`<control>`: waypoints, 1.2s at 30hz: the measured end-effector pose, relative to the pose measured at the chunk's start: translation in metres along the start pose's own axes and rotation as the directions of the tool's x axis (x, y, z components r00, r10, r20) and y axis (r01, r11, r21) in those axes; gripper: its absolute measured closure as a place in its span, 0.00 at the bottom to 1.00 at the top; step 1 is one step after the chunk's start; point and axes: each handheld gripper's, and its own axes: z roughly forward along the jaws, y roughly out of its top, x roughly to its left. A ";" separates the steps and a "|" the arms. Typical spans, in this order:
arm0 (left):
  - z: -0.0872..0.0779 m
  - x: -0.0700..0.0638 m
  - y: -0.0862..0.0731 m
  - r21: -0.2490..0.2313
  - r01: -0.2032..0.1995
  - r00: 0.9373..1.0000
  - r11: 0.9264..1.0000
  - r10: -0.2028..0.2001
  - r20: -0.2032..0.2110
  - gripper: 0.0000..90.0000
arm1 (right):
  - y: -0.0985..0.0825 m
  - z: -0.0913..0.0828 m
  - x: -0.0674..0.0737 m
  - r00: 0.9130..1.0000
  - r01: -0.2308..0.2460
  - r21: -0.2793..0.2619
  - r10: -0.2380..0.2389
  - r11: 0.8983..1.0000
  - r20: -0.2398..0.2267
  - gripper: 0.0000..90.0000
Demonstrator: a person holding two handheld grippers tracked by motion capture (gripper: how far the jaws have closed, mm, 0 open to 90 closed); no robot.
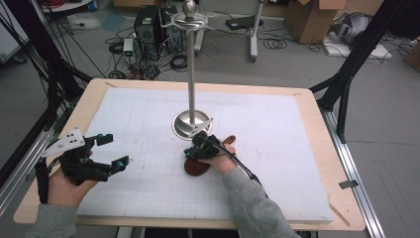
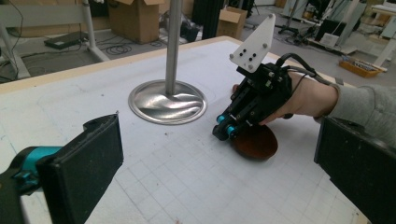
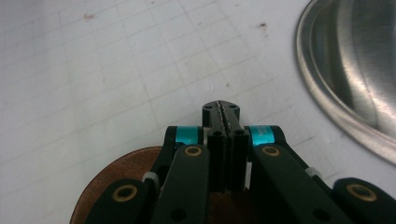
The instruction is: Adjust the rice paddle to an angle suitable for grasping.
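On the white mat, just in front of the metal stand, lies a brown round wooden piece [image 1: 197, 166], flat on the surface; it looks like a small board or a spoon with a short handle that points away to the right, but the hand covers much of it, so its exact shape cannot be told. The right gripper [image 1: 190, 151] hovers directly over its near-left edge. Its two black jaws are pressed together with nothing between them, as the right gripper view shows clearly: the pads [image 3: 224, 112] meet in one thin line above the mat, and the brown disc [image 3: 126, 182] lies below and behind them. Whether the jaw tips touch the wood is not sure from these angles.

The round base of the stand [image 1: 190, 124] is just beside the gripper, and its thin pole rises straight up to a small top with arms. In the left gripper view the base [image 2: 167, 103] shines near the right gripper [image 2: 227, 129].

The left gripper [image 1: 111, 151] rests well apart, at the left edge of the mat [image 1: 277, 148], with its jaws spread wide and holding nothing. The mat covers a wooden table [image 1: 317, 114].
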 end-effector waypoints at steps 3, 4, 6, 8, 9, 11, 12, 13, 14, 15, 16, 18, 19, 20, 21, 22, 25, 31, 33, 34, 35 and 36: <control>0.001 0.000 0.000 0.001 -0.002 1.000 1.000 0.002 0.000 0.02 | -0.002 -0.001 0.001 1.000 0.009 -0.007 -0.008 1.000 0.002 0.99; 0.001 0.000 0.000 -0.003 0.000 1.000 1.000 0.000 -0.002 0.02 | -0.002 -0.002 0.001 1.000 0.010 -0.004 -0.010 1.000 0.005 0.99; 0.001 0.000 0.000 -0.008 0.003 1.000 1.000 -0.003 0.000 0.02 | -0.004 -0.004 0.004 1.000 0.016 -0.001 -0.016 1.000 0.008 0.99; 0.000 0.000 0.001 -0.008 0.002 1.000 1.000 -0.002 -0.004 0.02 | -0.005 -0.005 0.005 1.000 0.027 0.000 -0.027 1.000 0.006 0.99; 0.000 0.000 0.001 -0.008 0.002 1.000 1.000 -0.002 -0.004 0.02 | -0.005 -0.005 0.005 1.000 0.027 0.000 -0.027 1.000 0.006 0.99; 0.000 0.000 0.001 -0.011 0.004 1.000 1.000 -0.004 -0.003 0.02 | -0.006 -0.007 0.007 1.000 0.025 0.005 -0.025 1.000 0.007 0.99; 0.000 0.000 0.001 -0.012 0.004 1.000 1.000 -0.004 -0.003 0.02 | -0.007 -0.007 0.007 0.999 0.032 0.003 -0.032 0.999 0.005 0.99; 0.000 0.000 0.001 -0.011 0.004 1.000 1.000 -0.004 -0.004 0.02 | -0.008 -0.008 0.008 1.000 0.027 0.007 -0.027 1.000 0.002 0.99; 0.001 0.000 0.001 -0.009 -0.001 1.000 1.000 0.001 -0.001 0.02 | -0.010 -0.010 0.009 0.999 0.039 0.007 -0.039 0.999 0.002 0.99; 0.001 0.000 0.001 -0.009 -0.001 1.000 1.000 0.001 -0.001 0.02 | -0.010 -0.010 0.009 0.999 0.039 0.007 -0.039 0.999 0.002 0.99; 0.003 0.000 0.001 -0.005 0.004 1.000 1.000 -0.004 0.005 0.02 | -0.013 -0.012 0.010 0.999 0.040 0.004 -0.040 0.999 -0.001 0.99; 0.005 0.000 0.001 -0.001 0.004 1.000 1.000 -0.004 0.008 0.02 | -0.015 -0.014 0.010 0.999 0.037 0.004 -0.037 0.999 -0.010 0.99; 0.006 0.000 0.001 0.004 0.002 1.000 1.000 -0.002 0.012 0.02 | -0.015 -0.014 0.010 0.999 0.037 0.004 -0.037 0.999 -0.010 0.99; 0.008 0.000 0.002 0.007 -0.001 1.000 1.000 0.001 0.016 0.02 | -0.017 -0.015 0.011 0.999 0.040 0.003 -0.040 0.999 -0.011 0.99; 0.009 0.000 0.002 0.008 0.001 1.000 1.000 -0.001 0.018 0.02 | -0.017 -0.015 0.011 0.999 0.040 0.003 -0.040 0.999 -0.011 0.99; 0.011 0.000 0.002 0.011 -0.002 1.000 1.000 0.002 0.021 0.02 | -0.018 -0.017 0.012 0.999 0.041 0.007 -0.041 0.999 -0.012 0.99; 0.014 0.000 0.004 0.009 -0.004 1.000 1.000 0.004 0.027 0.02 | -0.020 -0.018 0.012 0.999 0.046 0.010 -0.046 0.999 -0.013 0.99; 0.020 0.001 0.006 0.007 -0.003 0.999 1.000 0.003 0.039 0.02 | -0.028 -0.023 0.013 0.999 0.036 -0.011 -0.036 0.999 -0.012 0.99; 0.023 0.001 0.006 0.011 -0.004 0.999 1.000 0.004 0.041 0.02 | -0.030 -0.025 0.013 0.999 0.037 -0.011 -0.037 0.999 -0.014 0.99; 0.024 0.001 0.006 0.012 -0.005 0.999 1.000 0.004 0.045 0.02 | -0.031 -0.026 0.014 0.999 0.035 -0.009 -0.035 0.999 -0.010 0.99; 0.026 0.000 0.006 0.016 -0.006 0.999 1.000 0.006 0.048 0.02 | -0.032 -0.027 0.014 0.999 0.040 -0.008 -0.040 0.999 -0.006 0.99; 0.027 0.000 0.006 0.016 -0.007 0.999 1.000 0.006 0.051 0.02 | -0.033 -0.029 0.014 0.999 0.045 -0.003 -0.045 0.999 -0.007 0.99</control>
